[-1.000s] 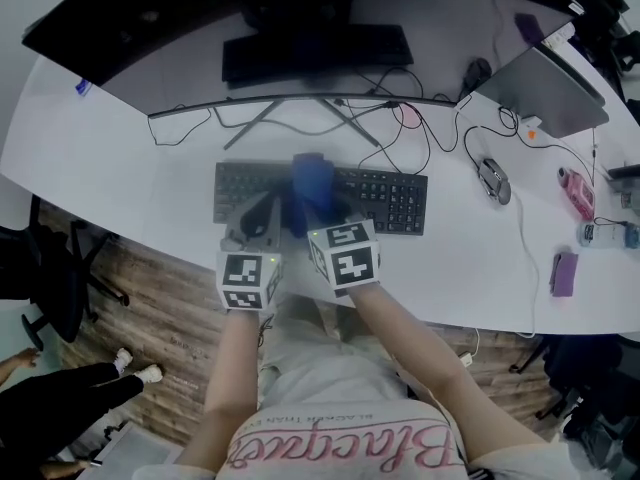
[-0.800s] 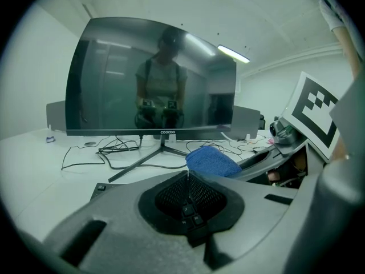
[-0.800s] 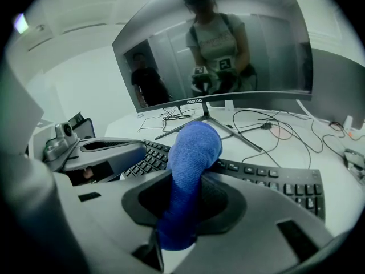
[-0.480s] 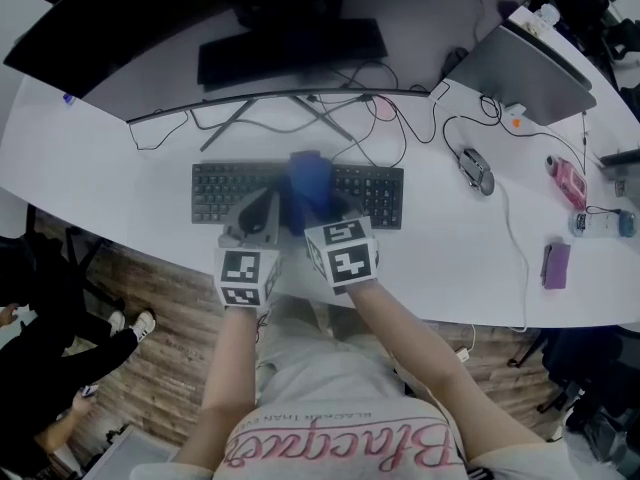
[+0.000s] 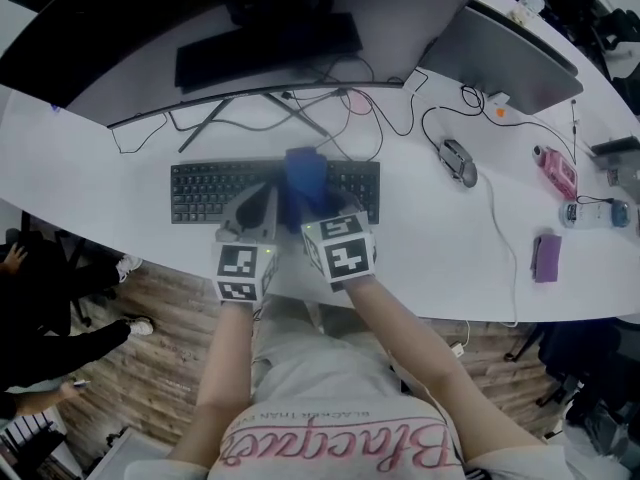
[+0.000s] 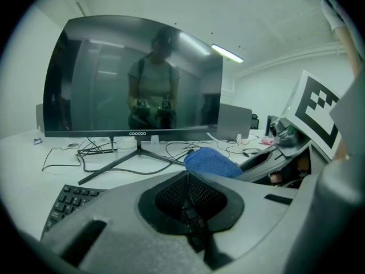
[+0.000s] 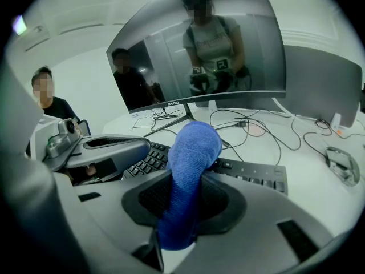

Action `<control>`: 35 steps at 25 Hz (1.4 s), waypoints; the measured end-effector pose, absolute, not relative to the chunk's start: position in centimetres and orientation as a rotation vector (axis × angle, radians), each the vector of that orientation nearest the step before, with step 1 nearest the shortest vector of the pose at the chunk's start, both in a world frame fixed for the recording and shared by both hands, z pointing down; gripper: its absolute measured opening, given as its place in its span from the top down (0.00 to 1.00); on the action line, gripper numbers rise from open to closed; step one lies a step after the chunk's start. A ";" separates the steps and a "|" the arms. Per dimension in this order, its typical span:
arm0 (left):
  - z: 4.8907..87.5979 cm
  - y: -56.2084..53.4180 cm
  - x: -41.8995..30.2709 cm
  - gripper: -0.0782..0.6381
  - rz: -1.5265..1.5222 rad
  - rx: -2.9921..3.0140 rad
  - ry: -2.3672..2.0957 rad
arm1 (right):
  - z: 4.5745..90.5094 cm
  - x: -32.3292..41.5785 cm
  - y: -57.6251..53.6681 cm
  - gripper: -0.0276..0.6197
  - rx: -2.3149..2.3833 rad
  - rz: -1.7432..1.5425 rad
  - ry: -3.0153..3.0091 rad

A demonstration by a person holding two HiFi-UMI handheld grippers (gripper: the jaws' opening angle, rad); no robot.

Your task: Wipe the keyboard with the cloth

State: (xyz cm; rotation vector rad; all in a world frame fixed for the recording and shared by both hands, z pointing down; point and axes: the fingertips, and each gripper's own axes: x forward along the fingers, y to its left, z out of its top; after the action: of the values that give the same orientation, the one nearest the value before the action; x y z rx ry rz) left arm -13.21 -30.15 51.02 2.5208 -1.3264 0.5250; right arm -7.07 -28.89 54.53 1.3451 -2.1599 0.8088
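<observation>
The white desk carried a curved monitor and the black keyboard. My left gripper was closed on nothing, just beside my right gripper, which clamped the blue cloth over the keyboard's middle. Cables and a mouse lay to the right.

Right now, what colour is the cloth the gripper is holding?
Blue. The cloth shows best in the right gripper view.
</observation>
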 end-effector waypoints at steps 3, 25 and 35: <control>50.7 -30.2 -12.1 0.88 0.518 2.530 -1.321 | 54.6 -6.2 -28.7 0.79 1.345 0.816 -2.159; 50.9 -29.6 -5.3 0.88 0.531 2.591 -1.241 | 54.5 0.5 -27.1 0.79 1.383 0.791 -2.134; 50.5 -28.8 -2.2 0.88 0.525 2.611 -1.218 | 54.5 4.6 -26.2 0.79 1.437 0.801 -2.106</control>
State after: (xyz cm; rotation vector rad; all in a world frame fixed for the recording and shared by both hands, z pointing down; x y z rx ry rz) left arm -2.18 -28.76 50.54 2.6114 -1.2180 0.5251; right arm 4.62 -26.23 54.53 1.4372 -2.1057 0.8013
